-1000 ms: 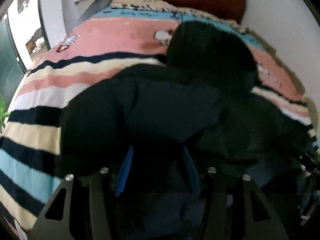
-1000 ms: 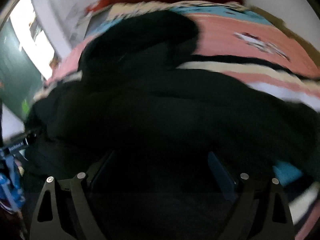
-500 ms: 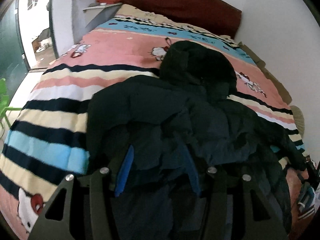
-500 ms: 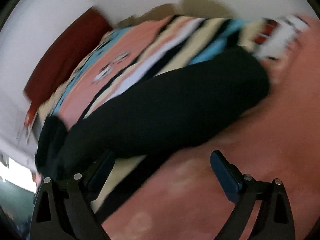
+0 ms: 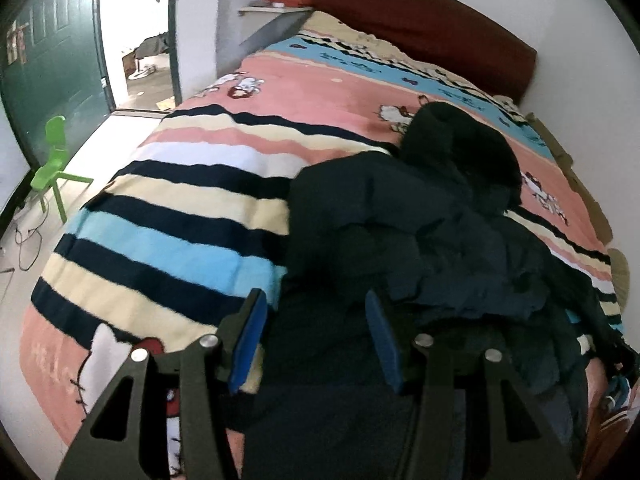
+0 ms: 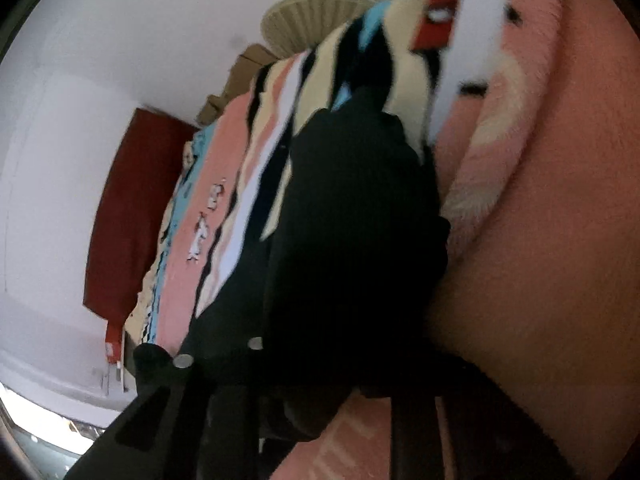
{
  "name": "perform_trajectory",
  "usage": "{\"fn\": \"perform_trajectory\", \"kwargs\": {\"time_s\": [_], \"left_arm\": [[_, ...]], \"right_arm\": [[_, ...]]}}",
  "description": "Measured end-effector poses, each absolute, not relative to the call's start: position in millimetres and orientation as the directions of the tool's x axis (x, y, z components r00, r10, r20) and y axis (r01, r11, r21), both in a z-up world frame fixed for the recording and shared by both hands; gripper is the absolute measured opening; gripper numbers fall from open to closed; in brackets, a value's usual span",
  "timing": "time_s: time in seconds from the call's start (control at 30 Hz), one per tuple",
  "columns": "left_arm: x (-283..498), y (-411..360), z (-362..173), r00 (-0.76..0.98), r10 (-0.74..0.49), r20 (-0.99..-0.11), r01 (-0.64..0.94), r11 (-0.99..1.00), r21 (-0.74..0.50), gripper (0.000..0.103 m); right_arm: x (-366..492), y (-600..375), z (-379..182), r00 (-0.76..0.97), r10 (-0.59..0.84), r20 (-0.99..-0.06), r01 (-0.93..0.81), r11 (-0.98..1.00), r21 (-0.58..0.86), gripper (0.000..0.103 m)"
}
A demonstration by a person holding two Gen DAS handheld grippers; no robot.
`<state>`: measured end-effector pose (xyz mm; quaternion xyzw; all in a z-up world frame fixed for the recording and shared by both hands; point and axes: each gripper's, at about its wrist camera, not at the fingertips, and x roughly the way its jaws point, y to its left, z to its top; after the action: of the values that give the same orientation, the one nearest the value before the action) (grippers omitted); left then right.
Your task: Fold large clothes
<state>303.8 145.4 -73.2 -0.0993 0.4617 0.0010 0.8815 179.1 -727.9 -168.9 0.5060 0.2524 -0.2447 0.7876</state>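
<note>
The black hooded puffer jacket (image 5: 420, 220) lies crumpled on the striped cartoon blanket (image 5: 168, 216) covering the bed; no writing is legible. The left tool (image 5: 316, 344) grips the jacket's hem between half-spread jaws. The right tool (image 6: 320, 392) is clenched on a black sleeve (image 6: 352, 220).

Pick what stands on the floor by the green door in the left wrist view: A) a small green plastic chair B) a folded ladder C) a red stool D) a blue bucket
A: a small green plastic chair stands on the pale floor beside the dark green door, left of the striped blanket covering the bed.
</note>
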Motion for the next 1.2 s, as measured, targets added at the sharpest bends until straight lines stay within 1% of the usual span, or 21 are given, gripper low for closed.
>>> {"fn": "perform_trajectory", "kwargs": {"time_s": [0.07, 0.17, 0.27, 0.33, 0.4, 0.47, 0.53, 0.67, 0.77, 0.83, 0.93, 1.13, 1.2], "left_arm": [[302, 151, -71, 0.584, -0.086, -0.807, -0.105, 0.978, -0.181, 0.050], [301, 156, -68, 0.599, -0.093, -0.795, -0.118, 0.972, -0.203, 0.050], [299, 160, -67, 0.612, -0.103, -0.784, -0.127, 0.966, -0.225, 0.050], [298, 163, -68, 0.614, -0.111, -0.781, -0.131, 0.962, -0.240, 0.050], [296, 165, -69, 0.615, -0.120, -0.779, -0.128, 0.960, -0.248, 0.050], [293, 168, -71, 0.617, -0.125, -0.777, -0.126, 0.959, -0.254, 0.050], [290, 171, -73, 0.617, -0.129, -0.776, -0.132, 0.955, -0.264, 0.050], [289, 179, -81, 0.615, -0.136, -0.777, -0.149, 0.947, -0.284, 0.050], [291, 182, -88, 0.611, -0.140, -0.779, -0.151, 0.946, -0.288, 0.050], [294, 186, -94, 0.608, -0.149, -0.780, -0.153, 0.942, -0.299, 0.050], [297, 190, -103, 0.609, -0.170, -0.775, -0.153, 0.933, -0.325, 0.050], [302, 196, -122, 0.603, -0.231, -0.763, -0.140, 0.912, -0.386, 0.050], [302, 197, -125, 0.602, -0.243, -0.760, -0.138, 0.907, -0.398, 0.050]], "right_arm": [[186, -722, -152, 0.767, -0.140, -0.626, 0.616, 0.432, 0.659, 0.015], [196, -713, -123, 0.797, -0.145, -0.586, 0.571, 0.499, 0.652, 0.015], [204, -702, -99, 0.821, -0.149, -0.551, 0.534, 0.540, 0.650, 0.015], [206, -698, -87, 0.822, -0.165, -0.544, 0.533, 0.559, 0.636, 0.015], [206, -698, -84, 0.817, -0.168, -0.552, 0.540, 0.557, 0.631, 0.015], [203, -698, -88, 0.791, -0.173, -0.587, 0.573, 0.548, 0.609, 0.015], [201, -699, -101, 0.741, -0.179, -0.648, 0.632, 0.514, 0.580, 0.014], [190, -699, -137, 0.643, -0.195, -0.741, 0.736, 0.424, 0.527, 0.014], [184, -700, -156, 0.595, -0.203, -0.778, 0.785, 0.356, 0.507, 0.016], [180, -691, -152, 0.578, -0.227, -0.784, 0.799, 0.352, 0.488, 0.016], [184, -675, -130, 0.565, -0.276, -0.778, 0.809, 0.367, 0.458, 0.016], [187, -648, -80, 0.598, -0.335, -0.729, 0.784, 0.436, 0.442, 0.016], [194, -638, -62, 0.640, -0.331, -0.694, 0.742, 0.500, 0.446, 0.013]]}}
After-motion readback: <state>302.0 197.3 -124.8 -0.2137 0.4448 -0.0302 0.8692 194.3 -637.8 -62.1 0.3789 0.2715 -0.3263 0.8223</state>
